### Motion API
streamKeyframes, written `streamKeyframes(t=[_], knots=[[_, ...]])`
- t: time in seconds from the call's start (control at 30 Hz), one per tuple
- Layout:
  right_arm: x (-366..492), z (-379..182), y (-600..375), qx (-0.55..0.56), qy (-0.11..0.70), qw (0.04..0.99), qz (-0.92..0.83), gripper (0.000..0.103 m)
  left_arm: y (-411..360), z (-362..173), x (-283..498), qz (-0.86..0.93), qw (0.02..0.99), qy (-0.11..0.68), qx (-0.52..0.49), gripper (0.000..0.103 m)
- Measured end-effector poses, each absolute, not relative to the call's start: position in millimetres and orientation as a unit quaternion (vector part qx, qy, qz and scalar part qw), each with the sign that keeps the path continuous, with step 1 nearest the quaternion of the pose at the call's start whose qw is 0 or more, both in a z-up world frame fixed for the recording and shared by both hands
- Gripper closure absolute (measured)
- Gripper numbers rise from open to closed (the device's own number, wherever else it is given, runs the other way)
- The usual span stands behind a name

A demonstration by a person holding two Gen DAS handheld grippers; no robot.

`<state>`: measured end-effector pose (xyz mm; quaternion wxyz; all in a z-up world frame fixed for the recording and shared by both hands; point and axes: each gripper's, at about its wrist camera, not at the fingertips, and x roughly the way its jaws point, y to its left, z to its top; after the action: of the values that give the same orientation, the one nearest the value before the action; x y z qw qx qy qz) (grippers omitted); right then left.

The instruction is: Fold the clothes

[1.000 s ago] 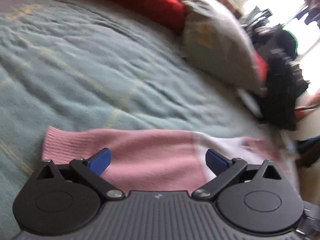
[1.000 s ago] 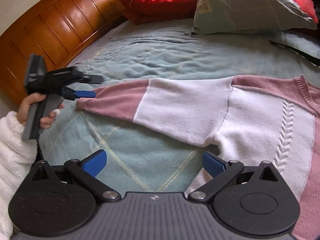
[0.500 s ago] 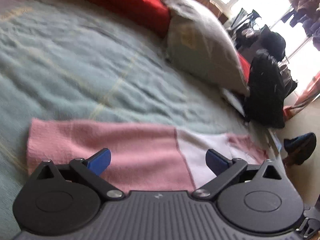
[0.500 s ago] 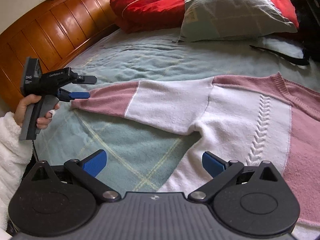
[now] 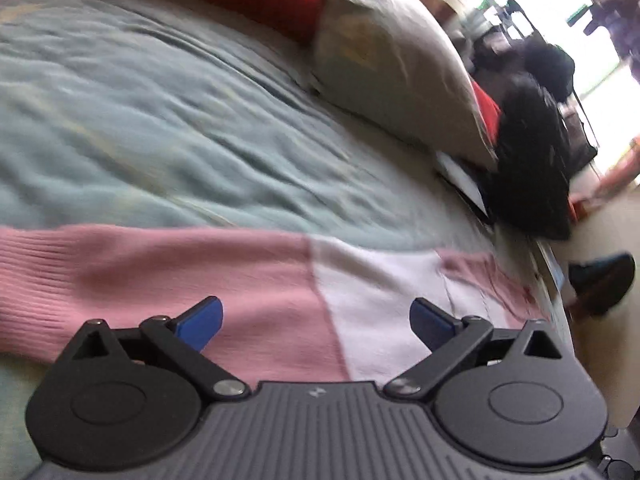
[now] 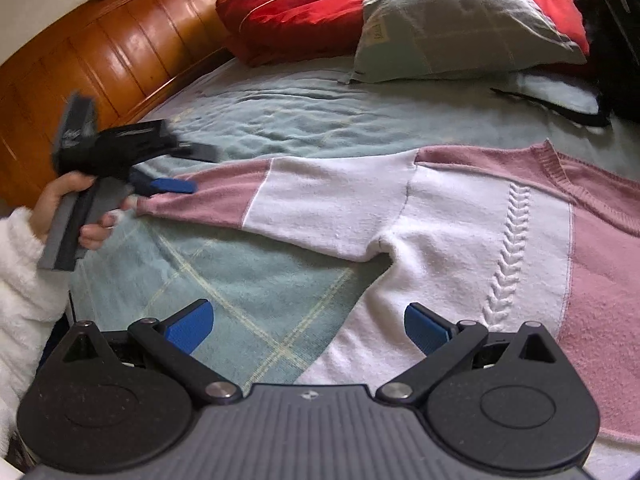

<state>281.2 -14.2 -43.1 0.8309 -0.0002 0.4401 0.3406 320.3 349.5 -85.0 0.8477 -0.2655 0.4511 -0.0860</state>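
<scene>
A pink and white knit sweater lies flat on the blue-green bedspread, its left sleeve stretched out toward the headboard. My left gripper, held by a hand in a fluffy white sleeve, is open at the pink cuff. In the left wrist view the left gripper hovers open over the sleeve, with pink knit between its blue fingertips. Low over the white side hem of the sweater's body, my right gripper stands open and holds nothing.
Red pillows and a grey pillow lie at the head of the bed by the wooden headboard. A black strap and a black bag sit at the far bed edge. A shoe is on the floor.
The left gripper has moved forward along the sleeve, past the cuff, and stays open. The right gripper has shifted toward the sweater's body, still open.
</scene>
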Motion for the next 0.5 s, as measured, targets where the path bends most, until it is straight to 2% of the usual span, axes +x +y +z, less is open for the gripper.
streamKeyframes(t=[0.13,0.27,0.5], knots=[[278,-41,-20,-0.008,0.435,0.835,0.338,0.000,354,-98,312,-0.072,0.846,0.462,-0.257,0.004],[281,-42,-31,-0.006,0.428,0.844,0.323,0.000,361,-86,298,-0.031,0.847,0.469,-0.249,0.004],[282,-45,-47,0.014,0.428,0.847,0.314,0.000,286,-62,345,-0.145,0.844,0.445,-0.261,0.003]])
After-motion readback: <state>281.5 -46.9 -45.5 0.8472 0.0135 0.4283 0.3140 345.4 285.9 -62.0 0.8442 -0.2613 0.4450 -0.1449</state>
